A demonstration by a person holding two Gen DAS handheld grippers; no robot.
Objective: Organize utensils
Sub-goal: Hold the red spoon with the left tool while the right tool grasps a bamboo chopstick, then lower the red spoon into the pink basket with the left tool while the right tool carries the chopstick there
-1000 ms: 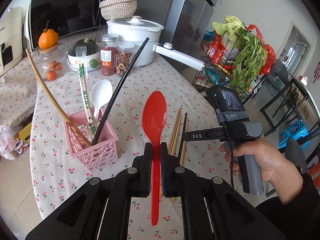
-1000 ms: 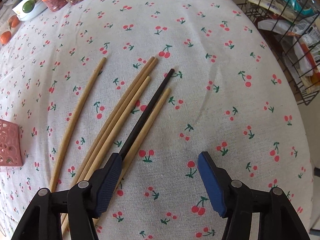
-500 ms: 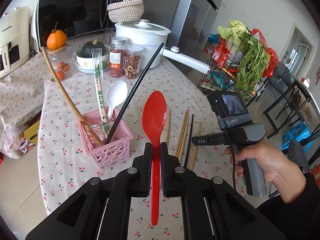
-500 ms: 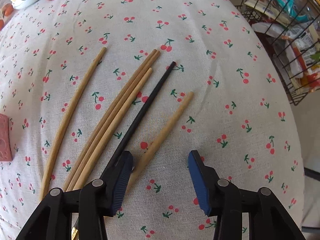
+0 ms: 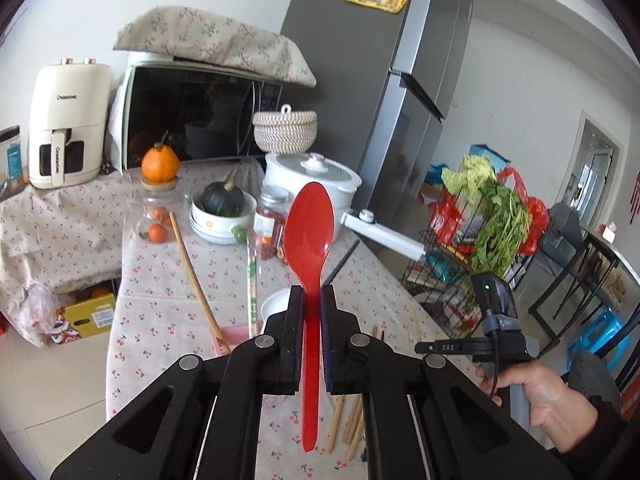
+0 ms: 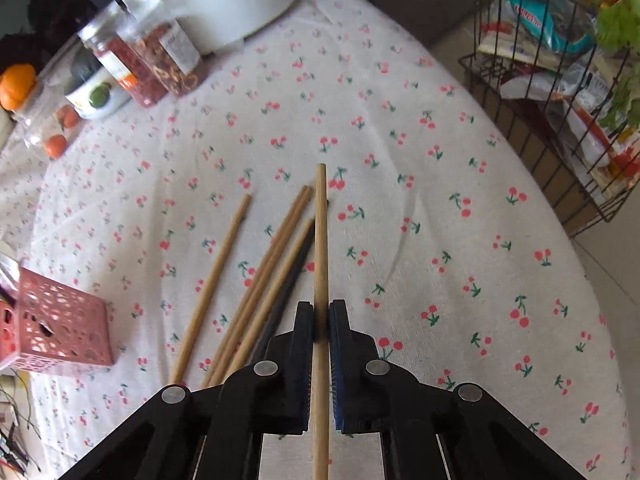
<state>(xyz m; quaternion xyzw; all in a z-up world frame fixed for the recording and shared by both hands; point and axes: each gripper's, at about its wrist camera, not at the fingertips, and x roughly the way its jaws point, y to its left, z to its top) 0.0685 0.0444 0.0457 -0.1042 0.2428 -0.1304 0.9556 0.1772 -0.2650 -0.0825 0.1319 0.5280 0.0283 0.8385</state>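
pinching a red spoon (image 5: 309, 240) upright at frame center, the left gripper (image 5: 311, 312) has its jaws clenched on the handle. the right gripper (image 6: 321, 320) jaws clamp one wooden chopstick (image 6: 321, 240) above loose chopsticks (image 6: 256, 288) lying lower center on the desk (image 6: 440, 208), pink basket (image 6: 64, 324) at left edge, open cloth to the right.

Bright, even daylight in both of your views, with strong fisheye bending at the rims.

Your left wrist view is sharp through the middle: the red spoon (image 5: 308, 236) shows a soft sheen and the grey fridge (image 5: 372, 80) a broad pale reflection, while the white wall to the right is nearly washed out. Black vignette cuts its corners, and straight lines bow near the edges. In your right wrist view the far edge of the worktop (image 6: 400, 120) is smeared: the jars (image 6: 160, 60) and white pot (image 6: 212, 0) are blurred. Shadows under the chopsticks (image 6: 256, 288) are faint and soft.
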